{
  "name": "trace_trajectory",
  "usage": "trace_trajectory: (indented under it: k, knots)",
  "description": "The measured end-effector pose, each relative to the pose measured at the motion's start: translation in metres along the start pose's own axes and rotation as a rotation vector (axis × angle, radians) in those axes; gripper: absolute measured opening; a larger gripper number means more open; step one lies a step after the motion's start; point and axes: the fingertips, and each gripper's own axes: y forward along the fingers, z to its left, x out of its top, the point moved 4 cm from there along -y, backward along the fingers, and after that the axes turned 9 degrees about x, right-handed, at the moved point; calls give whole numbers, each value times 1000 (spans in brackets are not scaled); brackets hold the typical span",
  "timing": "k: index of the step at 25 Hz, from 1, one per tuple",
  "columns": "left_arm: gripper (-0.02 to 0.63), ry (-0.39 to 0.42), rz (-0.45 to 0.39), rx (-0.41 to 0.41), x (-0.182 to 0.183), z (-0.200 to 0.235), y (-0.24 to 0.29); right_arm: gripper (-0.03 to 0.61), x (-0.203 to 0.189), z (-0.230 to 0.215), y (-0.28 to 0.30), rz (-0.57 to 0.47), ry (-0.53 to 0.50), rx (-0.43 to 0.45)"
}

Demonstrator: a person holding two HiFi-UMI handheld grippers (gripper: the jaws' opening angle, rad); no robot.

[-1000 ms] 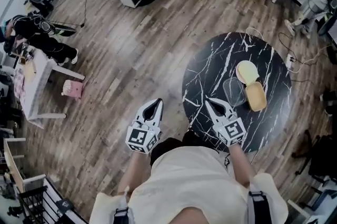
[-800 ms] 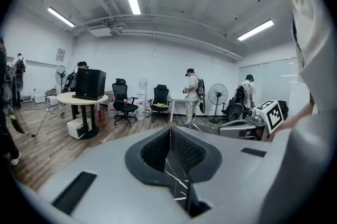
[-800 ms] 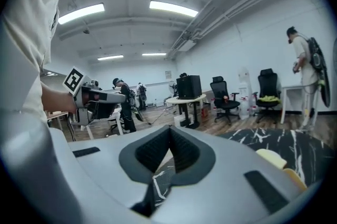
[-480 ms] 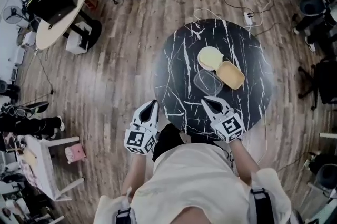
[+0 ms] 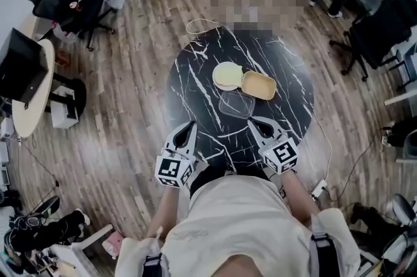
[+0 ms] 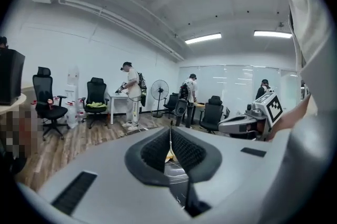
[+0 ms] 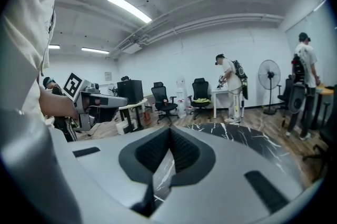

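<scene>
The left claw [image 5: 189,129] and right claw [image 5: 255,126] are held closed, empty, over the surface's [image 5: 195,83] near edge. A clear tub [image 5: 236,105], lid [image 5: 228,75] and tan box [image 5: 258,85] are grouped at the surface's middle.

The table [image 5: 195,83] shifts from 2 o'clock to 12 o'clock and now lies dead ahead of the left tongs [image 5: 187,130] and right tongs [image 5: 255,128]. The monitor desk [image 5: 36,109] swings from 12 o'clock to 9 o'clock.

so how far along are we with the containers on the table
Done: nothing visibly; the yellow disc, tan container and clear container sit together on the black table. In hand: nothing, left gripper and right gripper shut and empty near the table's edge. Left: all handling.
</scene>
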Motion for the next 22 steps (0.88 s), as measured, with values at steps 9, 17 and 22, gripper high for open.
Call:
trace_trajectory:
  k: [9,17,22]
  knots:
    - [25,8,13,-187,-2,-7,34,6,-12,-9,-29,26,37,-225]
    - [25,27,50,-250,-8,-20,47,6,-36,-14,-38,37,102,-285]
    - [25,33,76,-249,-12,-25,46,7,-51,-17,-31,68,121,-263]
